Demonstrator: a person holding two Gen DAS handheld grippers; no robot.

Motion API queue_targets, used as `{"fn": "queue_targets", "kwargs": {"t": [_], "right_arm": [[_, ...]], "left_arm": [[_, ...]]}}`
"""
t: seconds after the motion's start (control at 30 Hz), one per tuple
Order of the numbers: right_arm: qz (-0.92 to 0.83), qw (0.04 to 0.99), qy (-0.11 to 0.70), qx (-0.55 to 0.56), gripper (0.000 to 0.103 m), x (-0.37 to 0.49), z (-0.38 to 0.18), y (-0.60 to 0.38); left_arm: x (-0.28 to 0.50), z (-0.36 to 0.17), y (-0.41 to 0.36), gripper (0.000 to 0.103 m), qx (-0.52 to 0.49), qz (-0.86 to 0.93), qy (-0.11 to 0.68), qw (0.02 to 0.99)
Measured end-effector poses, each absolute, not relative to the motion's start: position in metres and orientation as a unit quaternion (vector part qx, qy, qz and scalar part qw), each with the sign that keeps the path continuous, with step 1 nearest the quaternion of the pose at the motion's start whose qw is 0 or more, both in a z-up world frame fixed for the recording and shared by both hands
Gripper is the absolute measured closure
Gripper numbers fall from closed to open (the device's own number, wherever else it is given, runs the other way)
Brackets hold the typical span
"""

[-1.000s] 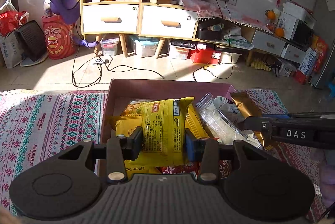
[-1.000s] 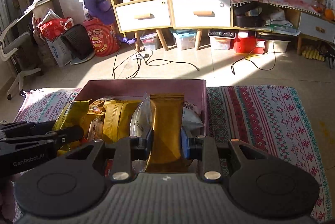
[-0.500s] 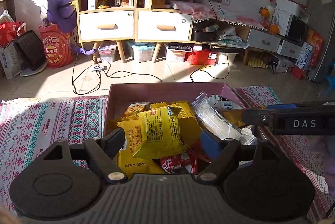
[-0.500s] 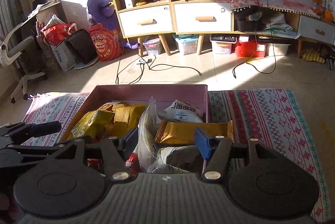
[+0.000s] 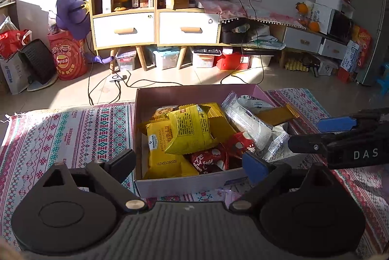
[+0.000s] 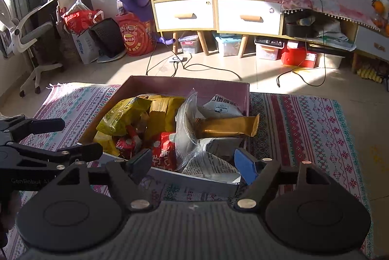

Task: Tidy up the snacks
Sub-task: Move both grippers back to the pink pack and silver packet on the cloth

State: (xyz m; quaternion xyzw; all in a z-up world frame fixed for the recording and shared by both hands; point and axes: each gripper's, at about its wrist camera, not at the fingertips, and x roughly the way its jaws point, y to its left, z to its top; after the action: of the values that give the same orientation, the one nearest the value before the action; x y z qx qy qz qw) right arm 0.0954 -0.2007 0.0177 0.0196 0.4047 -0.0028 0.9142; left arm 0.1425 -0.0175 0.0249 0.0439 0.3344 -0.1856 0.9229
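I found the patterned rug [image 5: 73, 128] covering the floor, and the pink box [image 5: 194, 183] stood on it at the centre of both views. Inside the box, a yellow packet [image 5: 189, 128] lay tilted on top of the pile toward 10 o'clock, a clear wrapper [image 5: 248, 124] leaned toward 1 o'clock, a gold bar [image 6: 226, 126] lay flat across the snacks at 2 o'clock with one end over the box rim, and red packets [image 5: 214, 158] sat at 6 o'clock against the near wall. My left gripper [image 5: 189, 160] hung over the near edge of the box; its jaws had just been opening and stood wide, pressing nothing. My right gripper [image 6: 192, 165] was at the box's 5 o'clock corner; its jaws had likewise just been opening, and nothing was clamped between them.
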Motion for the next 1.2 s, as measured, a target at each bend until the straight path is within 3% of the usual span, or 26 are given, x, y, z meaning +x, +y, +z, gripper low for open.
{"fn": "queue_targets", "kwargs": {"t": [0.63,1.2], "right_arm": [[0.012,0.907,0.421,-0.028,0.01,0.052,0.005,-0.195],[0.026,0.888,0.454,-0.064,0.009,0.03,-0.021,-0.196]], "left_arm": [[0.098,0.001,-0.012,0.001,0.081,-0.212,0.358,0.906],[0.092,-0.027,-0.023,0.001,0.082,-0.225,0.388,0.89]]}}
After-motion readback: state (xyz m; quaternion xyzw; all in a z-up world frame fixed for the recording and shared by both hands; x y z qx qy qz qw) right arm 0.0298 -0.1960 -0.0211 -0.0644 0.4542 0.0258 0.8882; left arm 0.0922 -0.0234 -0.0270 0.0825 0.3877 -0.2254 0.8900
